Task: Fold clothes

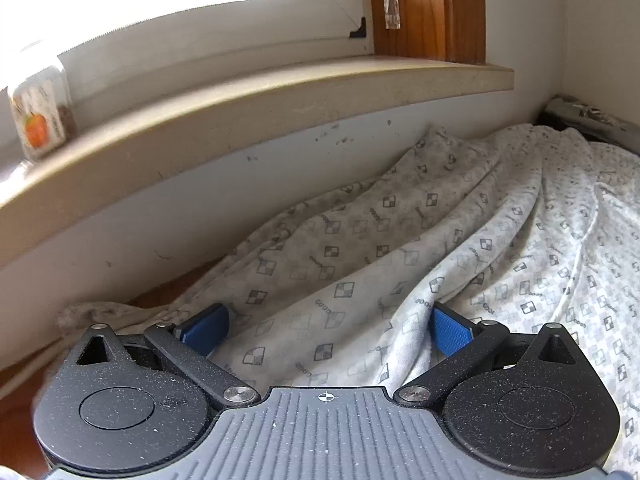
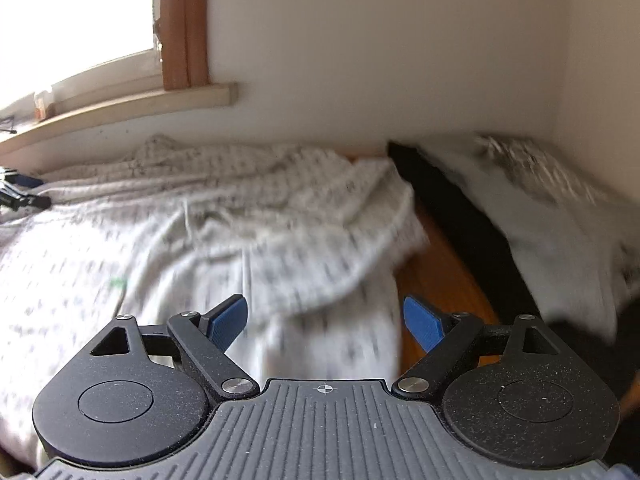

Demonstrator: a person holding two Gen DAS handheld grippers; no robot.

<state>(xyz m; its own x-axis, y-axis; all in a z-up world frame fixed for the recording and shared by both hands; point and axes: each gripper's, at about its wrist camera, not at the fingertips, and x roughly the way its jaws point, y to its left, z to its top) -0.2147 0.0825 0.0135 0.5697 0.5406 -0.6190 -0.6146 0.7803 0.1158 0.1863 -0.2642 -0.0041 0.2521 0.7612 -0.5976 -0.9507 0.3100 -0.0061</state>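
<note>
Beyond the left gripper (image 1: 329, 330), a window sill (image 1: 256, 92) runs along the wall, with a small jar (image 1: 40, 112) bearing an orange label at its far left end. Wood-brown worktop (image 2: 440, 264) shows right of the right gripper (image 2: 325, 320), bordered by a dark strip and a second pale, patterned cloth (image 2: 552, 216); this view is blurred.

Patterned garment (image 1: 360, 240): white with small checked squares, rumpled, spread ahead of both pairs of jaws. Left jaws stand wide apart, cloth lying between and under them, one fold draped against the right pad (image 1: 450, 332). Right jaws also stand wide apart, above the garment's near edge, nothing pinched.
</note>
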